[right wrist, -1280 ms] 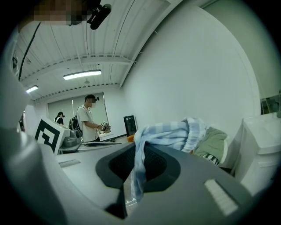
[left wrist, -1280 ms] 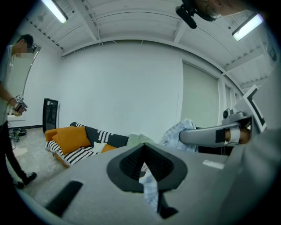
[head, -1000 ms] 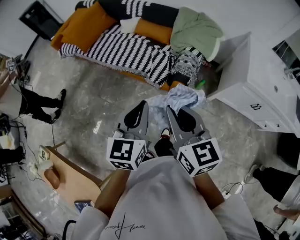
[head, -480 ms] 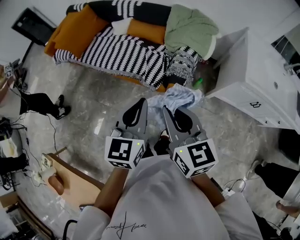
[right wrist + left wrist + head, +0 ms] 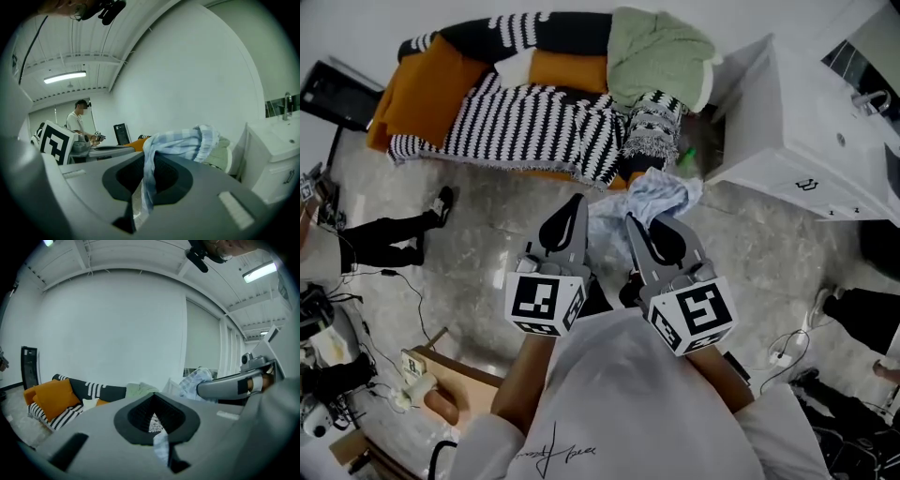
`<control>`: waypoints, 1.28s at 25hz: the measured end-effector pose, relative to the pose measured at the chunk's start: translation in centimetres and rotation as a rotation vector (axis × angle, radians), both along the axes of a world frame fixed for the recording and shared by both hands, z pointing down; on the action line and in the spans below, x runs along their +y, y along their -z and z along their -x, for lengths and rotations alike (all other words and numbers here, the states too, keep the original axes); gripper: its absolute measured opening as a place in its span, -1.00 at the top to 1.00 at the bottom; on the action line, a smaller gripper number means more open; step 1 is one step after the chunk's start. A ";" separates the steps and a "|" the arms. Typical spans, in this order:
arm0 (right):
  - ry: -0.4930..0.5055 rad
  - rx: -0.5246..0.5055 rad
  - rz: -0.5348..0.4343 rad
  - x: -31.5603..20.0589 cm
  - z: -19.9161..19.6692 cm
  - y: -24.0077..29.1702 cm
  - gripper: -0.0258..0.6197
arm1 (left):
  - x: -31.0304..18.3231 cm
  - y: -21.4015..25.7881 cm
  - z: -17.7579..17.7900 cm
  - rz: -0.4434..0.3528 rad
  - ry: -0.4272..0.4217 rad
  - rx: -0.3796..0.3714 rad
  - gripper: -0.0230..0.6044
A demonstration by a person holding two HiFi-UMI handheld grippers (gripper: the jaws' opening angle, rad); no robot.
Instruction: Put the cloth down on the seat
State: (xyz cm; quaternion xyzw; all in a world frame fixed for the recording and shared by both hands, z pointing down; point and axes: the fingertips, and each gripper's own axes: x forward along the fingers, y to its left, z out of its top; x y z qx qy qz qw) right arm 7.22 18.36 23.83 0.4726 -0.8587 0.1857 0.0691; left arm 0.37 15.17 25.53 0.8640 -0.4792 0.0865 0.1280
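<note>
A light blue checked cloth (image 5: 661,192) hangs bunched between my two grippers, above the marble floor in front of the sofa. My left gripper (image 5: 577,201) is shut on a thin edge of it, which shows pinched in the seam of its jaws (image 5: 161,446). My right gripper (image 5: 630,221) is shut on the cloth (image 5: 180,140), which drapes over its jaws. The seat is a sofa (image 5: 441,89) with orange cushions, a black-and-white striped blanket (image 5: 534,127) and a green blanket (image 5: 661,56). It lies just beyond the cloth.
A white cabinet (image 5: 806,141) with a sink stands at the right, close to the sofa's end. A person's legs (image 5: 394,234) and cables are on the floor at the left. A wooden table (image 5: 464,384) sits at the lower left. Another person (image 5: 77,119) stands farther back.
Both grippers keep their hold on the cloth. The sofa and cabinet have shifted left and up in the head view. The legs at the left have moved lower.
</note>
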 end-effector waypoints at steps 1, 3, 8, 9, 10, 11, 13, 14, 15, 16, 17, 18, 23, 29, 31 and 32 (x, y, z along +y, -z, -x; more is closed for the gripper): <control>-0.012 0.001 0.002 -0.3 0.4 -0.1 0.79 | -0.4 -0.1 0.4 0.001 -0.012 -0.001 0.93; -0.039 0.001 0.007 -0.7 1.1 -0.4 0.79 | -1.0 -0.3 1.1 0.004 -0.038 -0.003 0.93; -0.108 0.006 0.010 -1.9 2.6 -0.7 0.79 | -2.7 -0.7 2.7 0.006 -0.107 -0.008 0.93; -0.121 0.007 0.008 -2.2 2.9 -0.7 0.79 | -2.9 -0.7 3.0 0.004 -0.119 -0.009 0.92; -0.132 0.008 0.007 -2.5 3.2 -0.6 0.79 | -3.2 -0.7 3.3 0.002 -0.130 -0.010 0.93; -0.142 0.011 0.005 -2.7 3.6 -0.6 0.79 | -3.4 -0.7 3.7 -0.001 -0.140 -0.011 0.93; -0.157 0.019 0.000 -3.0 4.4 -0.5 0.79 | -3.8 -0.6 4.3 -0.007 -0.163 -0.012 0.92; -0.163 0.024 -0.002 -3.2 4.8 -0.5 0.79 | -4.1 -0.6 4.6 -0.010 -0.176 -0.010 0.92; -0.169 0.029 -0.005 -3.4 5.2 -0.4 0.79 | -4.3 -0.5 4.9 -0.013 -0.189 -0.009 0.92; -0.175 0.033 -0.009 -3.7 5.6 -0.3 0.79 | -4.5 -0.5 5.2 -0.016 -0.202 -0.007 0.92; -0.180 0.035 -0.013 -4.0 5.8 -0.2 0.79 | -4.8 -0.4 5.6 -0.019 -0.212 -0.007 0.93; -0.185 0.036 -0.017 -4.3 6.1 0.0 0.79 | -5.0 -0.3 5.9 -0.022 -0.219 -0.007 0.92; -0.177 0.053 -0.055 -6.3 6.7 1.6 0.79 | -6.0 0.0 7.5 -0.027 -0.224 -0.008 0.92; -0.138 0.076 -0.104 -10.3 8.1 4.1 0.79 | -8.3 0.3 9.3 -0.027 -0.201 -0.003 0.92; -0.126 0.072 -0.111 -11.5 8.4 4.5 0.79 | -9.3 0.3 9.4 -0.026 -0.194 -0.002 0.93; -0.121 0.069 -0.114 -12.1 8.4 4.6 0.79 | -9.7 0.2 9.4 -0.026 -0.190 -0.001 0.92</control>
